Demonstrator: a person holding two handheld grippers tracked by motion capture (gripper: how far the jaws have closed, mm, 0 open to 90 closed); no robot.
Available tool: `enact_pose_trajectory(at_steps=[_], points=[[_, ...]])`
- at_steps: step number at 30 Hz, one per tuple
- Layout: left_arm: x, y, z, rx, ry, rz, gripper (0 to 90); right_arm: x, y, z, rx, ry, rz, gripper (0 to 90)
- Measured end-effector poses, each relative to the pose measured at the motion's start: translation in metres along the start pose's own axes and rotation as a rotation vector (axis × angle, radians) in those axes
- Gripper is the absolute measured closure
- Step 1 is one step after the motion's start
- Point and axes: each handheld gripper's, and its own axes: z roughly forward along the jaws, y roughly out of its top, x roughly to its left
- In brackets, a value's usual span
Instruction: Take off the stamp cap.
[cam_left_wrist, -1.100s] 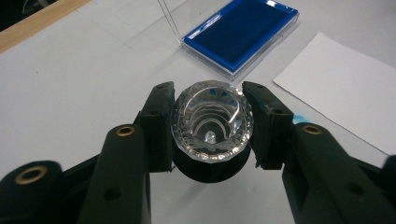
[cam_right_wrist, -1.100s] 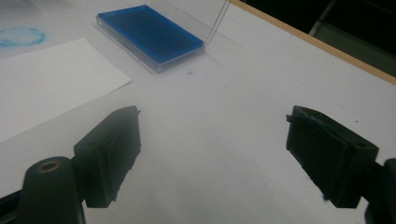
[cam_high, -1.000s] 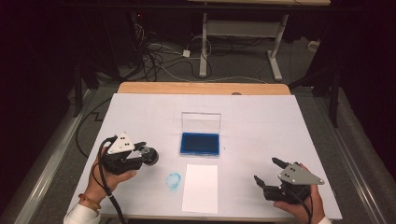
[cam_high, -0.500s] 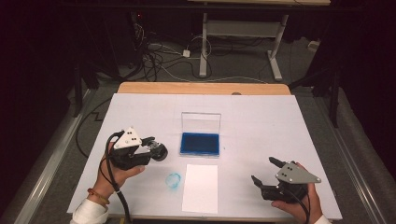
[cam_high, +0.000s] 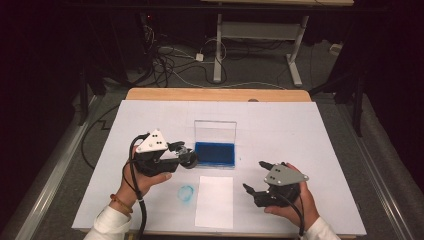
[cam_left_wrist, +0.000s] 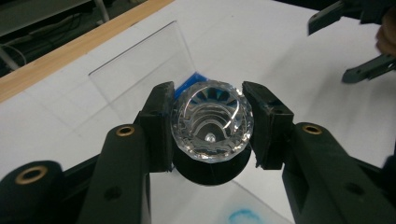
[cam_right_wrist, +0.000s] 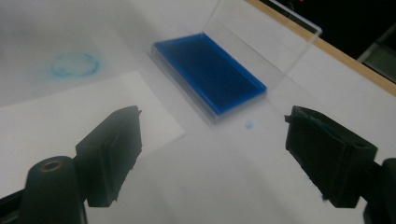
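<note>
One blue ring mark (cam_high: 186, 193) already lay on the tabletop (cam_high: 310, 135). The left gripper (cam_left_wrist: 212, 122) clamped a faceted crystal stamp (cam_left_wrist: 212, 120) beside the open ink pad (cam_high: 215, 153). The right gripper (cam_right_wrist: 212, 156) stood wide open, empty. Stamping the white paper (cam_high: 215, 200) apparently remained.

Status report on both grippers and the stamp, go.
Left gripper shut on the crystal-topped stamp, beside the open blue ink pad. Right gripper open, empty. Paper sheet unobstructed.

Upright clear lid (cam_high: 215, 131) walls the ink pad (cam_high: 214, 153) at back, open table (cam_high: 300, 130) right, paper sheet (cam_high: 214, 201) flat in front.
</note>
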Motion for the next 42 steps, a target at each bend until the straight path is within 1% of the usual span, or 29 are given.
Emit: enact_pose_trajectory(at_steps=[1,2,3,4,5,6,7,9,10,11,12,13,14,16,18,19,23,24,25,27,28,30,32,36,42], points=[[-0.001,0.002,0.002,-0.009,-0.011,-0.003,54.8,0.001,0.004,0.004,-0.006,0.008,-0.002,17.5],[-0.002,0.004,0.005,-0.017,-0.017,-0.005,54.8,0.004,0.013,0.011,-0.029,0.010,-0.011,18.1],[-0.003,0.006,0.007,-0.021,-0.021,-0.007,54.8,0.004,0.013,0.011,-0.029,0.010,-0.011,18.1],[-0.005,0.008,0.010,-0.027,-0.033,-0.007,54.8,0.005,0.017,0.014,-0.039,0.020,-0.012,18.8],[-0.006,0.010,0.012,-0.031,-0.036,-0.003,54.8,0.007,0.022,0.018,-0.052,0.035,-0.020,19.6],[-0.009,0.012,0.014,-0.035,-0.033,-0.003,54.8,0.010,0.030,0.024,-0.084,0.036,-0.029,20.8],[-0.010,0.013,0.016,-0.037,-0.038,-0.003,54.8,0.010,0.030,0.024,-0.084,0.036,-0.029,20.8],[-0.014,0.015,0.020,-0.038,-0.041,-0.009,54.8,0.013,0.037,0.031,-0.093,0.045,-0.035,20.7],[-0.015,0.015,0.021,-0.038,-0.043,-0.011,54.8,0.016,0.042,0.039,-0.091,0.066,-0.039,20.7],[-0.016,0.016,0.022,-0.038,-0.051,-0.013,54.8,0.016,0.042,0.039,-0.091,0.066,-0.039,20.7],[-0.017,0.016,0.023,-0.045,-0.062,-0.018,54.8,0.018,0.044,0.042,-0.087,0.069,-0.040,20.7],[-0.018,0.017,0.024,-0.046,-0.065,-0.019,54.8,0.020,0.046,0.046,-0.084,0.084,-0.041,21.0],[-0.020,0.018,0.025,-0.045,-0.077,-0.020,54.8,0.021,0.047,0.048,-0.082,0.089,-0.044,21.0],[-0.023,0.019,0.027,-0.046,-0.082,-0.015,54.8,0.027,0.049,0.056,-0.066,0.101,-0.061,21.0],[-0.026,0.020,0.029,-0.045,-0.089,-0.009,54.8,0.028,0.049,0.057,-0.064,0.098,-0.064,21.0],[-0.028,0.020,0.030,-0.043,-0.099,-0.007,54.8,0.030,0.049,0.058,-0.061,0.097,-0.065,21.0],[-0.031,0.021,0.033,-0.047,-0.130,-0.013,54.8,0.029,0.049,0.058,-0.060,0.079,-0.067,22.2],[-0.033,0.022,0.034,-0.051,-0.132,-0.015,54.8,0.029,0.049,0.057,-0.060,0.065,-0.066,24.2],[-0.033,0.022,0.034,-0.053,-0.137,-0.016,54.8,0.029,0.049,0.057,-0.062,0.064,-0.066,27.0],[-0.035,0.022,0.035,-0.058,-0.153,-0.024,54.8,0.030,0.049,0.056,-0.068,0.056,-0.072,28.9],[-0.035,0.022,0.035,-0.062,-0.157,-0.029,54.8,0.031,0.049,0.055,-0.072,0.056,-0.073,31.2],[-0.035,0.022,0.036,-0.063,-0.173,-0.035,54.8,0.033,0.049,0.054,-0.069,0.049,-0.086,32.6],[-0.035,0.022,0.036,-0.064,-0.176,-0.040,54.8,0.035,0.049,0.053,-0.064,0.051,-0.105,37.4],[-0.033,0.020,0.036,-0.071,-0.195,-0.056,54.8,0.036,0.049,0.051,-0.065,0.048,-0.113,37.5],[-0.034,0.020,0.036,-0.059,-0.197,-0.048,54.8,0.037,0.048,0.051,-0.055,0.053,-0.118,37.7]])
